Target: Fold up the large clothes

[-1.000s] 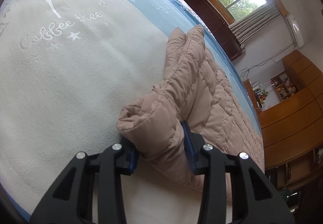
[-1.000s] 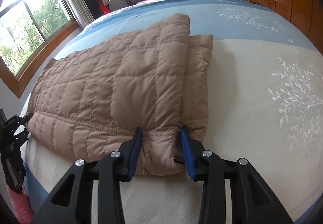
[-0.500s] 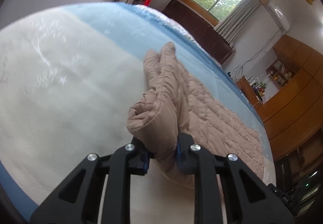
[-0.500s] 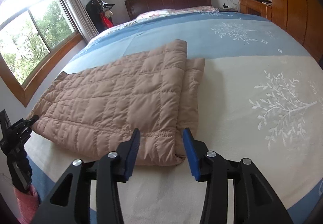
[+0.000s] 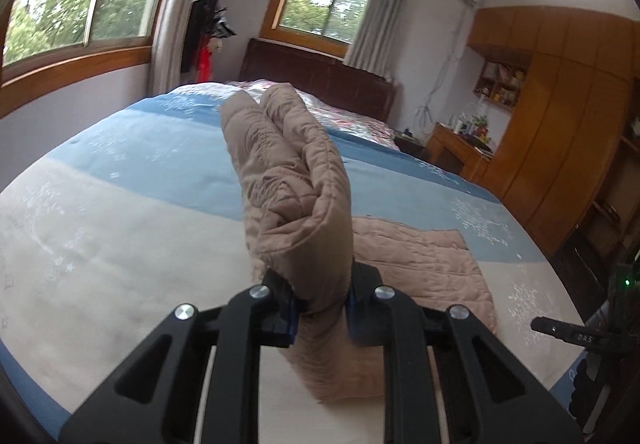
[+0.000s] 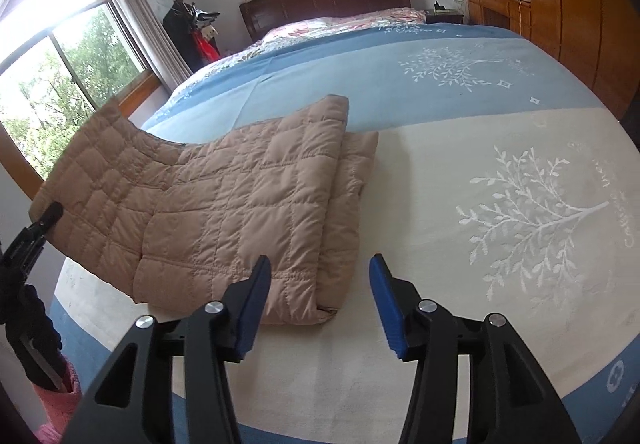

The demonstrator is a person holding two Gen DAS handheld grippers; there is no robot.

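Here, jacket (image 5: 304,204) pinched in left gripper (image 5: 320,308), right gripper (image 6: 318,304) apart

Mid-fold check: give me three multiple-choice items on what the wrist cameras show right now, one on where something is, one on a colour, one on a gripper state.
1. Where does the tan quilted puffer garment lie?
A. on the bed's blue-and-cream bedspread
B. on the wooden wardrobe
C. on the floor

2. What colour are the pads on the right gripper?
A. red
B. blue
C. white

3. What state is the left gripper in?
A. open over bare bedspread
B. out of view
C. shut on a raised fold of the garment

Answers:
1 A, the right wrist view shows the garment spread on the bedspread.
2 B, both pads show blue against the black fingers.
3 C, the left wrist view shows tan fabric pinched between its fingers and standing up from the bed.
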